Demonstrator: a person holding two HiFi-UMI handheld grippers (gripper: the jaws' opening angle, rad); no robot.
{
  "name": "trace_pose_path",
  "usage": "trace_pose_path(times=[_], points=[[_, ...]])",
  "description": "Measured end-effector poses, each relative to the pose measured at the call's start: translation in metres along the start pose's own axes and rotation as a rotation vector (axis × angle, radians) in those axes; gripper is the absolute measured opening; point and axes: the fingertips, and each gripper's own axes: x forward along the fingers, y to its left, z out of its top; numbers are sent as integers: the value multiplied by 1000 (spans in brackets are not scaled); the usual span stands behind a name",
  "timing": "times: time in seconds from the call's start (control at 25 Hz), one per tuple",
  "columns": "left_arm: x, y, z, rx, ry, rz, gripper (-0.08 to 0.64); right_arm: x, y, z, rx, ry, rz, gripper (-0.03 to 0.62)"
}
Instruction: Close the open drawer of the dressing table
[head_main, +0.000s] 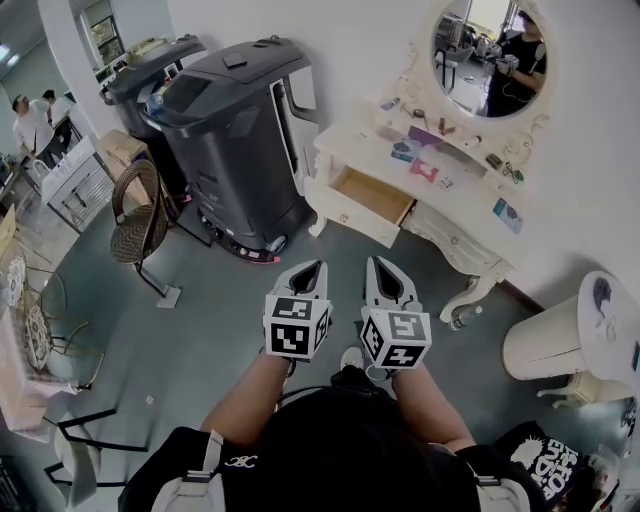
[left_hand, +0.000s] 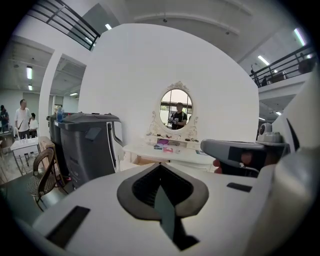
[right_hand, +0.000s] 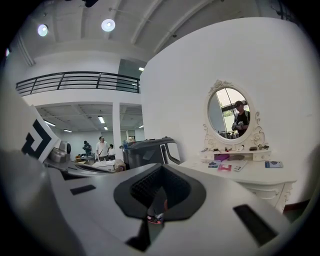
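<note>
The white dressing table (head_main: 462, 232) stands against the wall at the upper right of the head view, under an oval mirror (head_main: 489, 57). Its left drawer (head_main: 368, 197) is pulled out, showing a bare wooden bottom. My left gripper (head_main: 318, 264) and right gripper (head_main: 374, 260) hang side by side over the grey floor, well short of the drawer. Both are shut and hold nothing. In the left gripper view the table (left_hand: 165, 151) lies far ahead beyond the shut left gripper (left_hand: 161, 167). The right gripper view shows the table (right_hand: 250, 175) to the right of the right gripper (right_hand: 160, 170).
A large dark grey machine (head_main: 240, 120) stands left of the table, close to the drawer. A wicker chair (head_main: 135, 210) is further left, and a round white side table (head_main: 570, 340) at the right. Small items lie on the table top (head_main: 425, 150). People (head_main: 30, 115) stand far left.
</note>
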Motion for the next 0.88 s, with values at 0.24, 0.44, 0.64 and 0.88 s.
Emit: trace_pose_path(times=[0.24,0.44,0.64,0.88], points=[[68,6,30,-10,-4,39,6,56,-47,21,-1,2,24,11],[119,15,36,-24,33,78,6,95,-83,14,17,44,48,11],[160,27,27,-49,86,114,6,126,-104,6,26,79,83,11],[190,42,18,-77,113,151,6,154,-125,-3,34,119,103,11]])
